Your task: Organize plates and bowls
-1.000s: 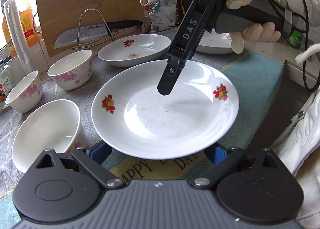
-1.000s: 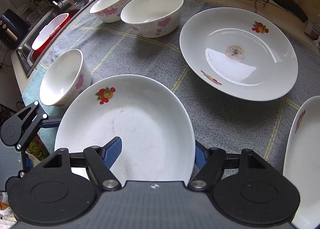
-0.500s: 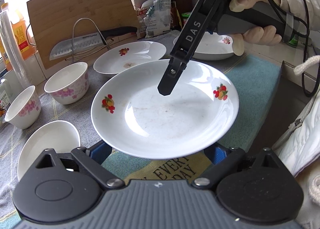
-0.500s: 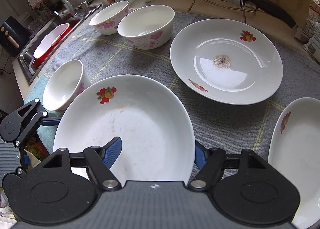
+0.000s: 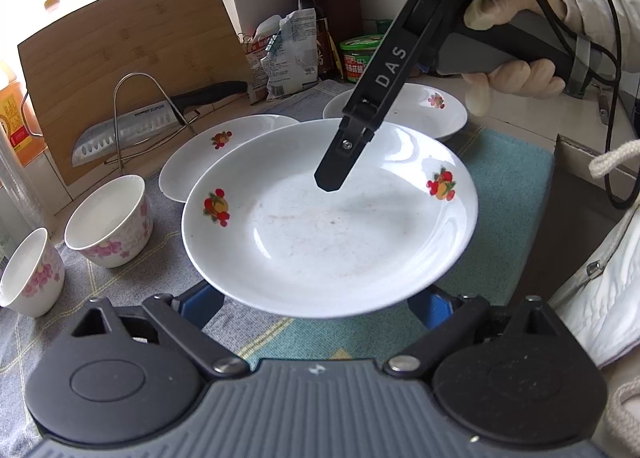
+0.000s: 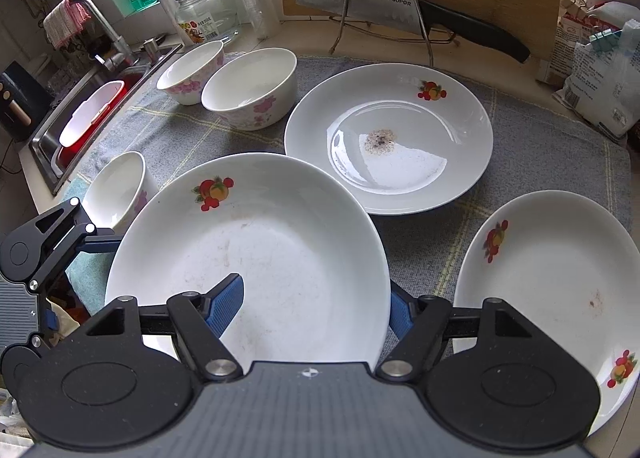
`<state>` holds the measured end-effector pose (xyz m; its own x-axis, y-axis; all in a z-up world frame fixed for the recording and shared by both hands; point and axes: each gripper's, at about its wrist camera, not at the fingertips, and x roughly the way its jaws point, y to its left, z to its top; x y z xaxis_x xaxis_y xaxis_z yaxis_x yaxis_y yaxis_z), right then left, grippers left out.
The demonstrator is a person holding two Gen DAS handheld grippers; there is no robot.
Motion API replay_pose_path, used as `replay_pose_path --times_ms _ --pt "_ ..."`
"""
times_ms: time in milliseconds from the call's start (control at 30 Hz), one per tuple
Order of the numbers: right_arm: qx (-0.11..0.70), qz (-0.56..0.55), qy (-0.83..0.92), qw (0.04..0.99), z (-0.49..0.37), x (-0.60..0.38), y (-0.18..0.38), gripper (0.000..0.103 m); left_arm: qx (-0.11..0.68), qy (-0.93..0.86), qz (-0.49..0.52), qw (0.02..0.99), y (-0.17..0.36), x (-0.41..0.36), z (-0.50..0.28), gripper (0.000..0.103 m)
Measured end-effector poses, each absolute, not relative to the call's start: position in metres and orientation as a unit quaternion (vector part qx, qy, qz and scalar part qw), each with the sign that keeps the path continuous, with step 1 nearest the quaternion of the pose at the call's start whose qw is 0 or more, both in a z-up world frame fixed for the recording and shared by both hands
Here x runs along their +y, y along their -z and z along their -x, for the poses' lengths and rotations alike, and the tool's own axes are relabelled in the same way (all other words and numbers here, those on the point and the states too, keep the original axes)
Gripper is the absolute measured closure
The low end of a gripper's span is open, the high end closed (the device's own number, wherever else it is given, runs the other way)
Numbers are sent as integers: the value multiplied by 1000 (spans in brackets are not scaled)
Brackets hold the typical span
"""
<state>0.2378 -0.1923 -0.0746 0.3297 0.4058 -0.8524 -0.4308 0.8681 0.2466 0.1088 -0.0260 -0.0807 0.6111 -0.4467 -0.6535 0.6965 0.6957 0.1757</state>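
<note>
Three plates (image 6: pixel 390 137) and three bowls (image 6: pixel 250 95); both hand-held grippers (image 6: pixel 312 304) pinch one plate's (image 6: pixel 256 254) rim.

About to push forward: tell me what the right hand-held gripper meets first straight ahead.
The right hand-held gripper already clamps the white fruit-print plate; beyond its far rim, probably the stained white plate on the grey mat, though depth is unclear.
</note>
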Motion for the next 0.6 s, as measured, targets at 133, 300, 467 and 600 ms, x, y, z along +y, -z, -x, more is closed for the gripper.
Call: replay_pose_path --times_ms 133,300,467,600 --pt "514 3 -246 822 -237 -212 71 25 290 338 -221 868 75 -43 -115 6" --pt "509 -6 -232 829 -236 -238 68 25 284 351 -230 862 72 -62 -128 6" --pt "506 -15 -214 835 -237 -265 68 25 281 365 -234 856 72 -78 -143 6" --pt "505 -23 -202 839 -240 -287 70 25 278 376 -239 851 74 -99 -148 6"
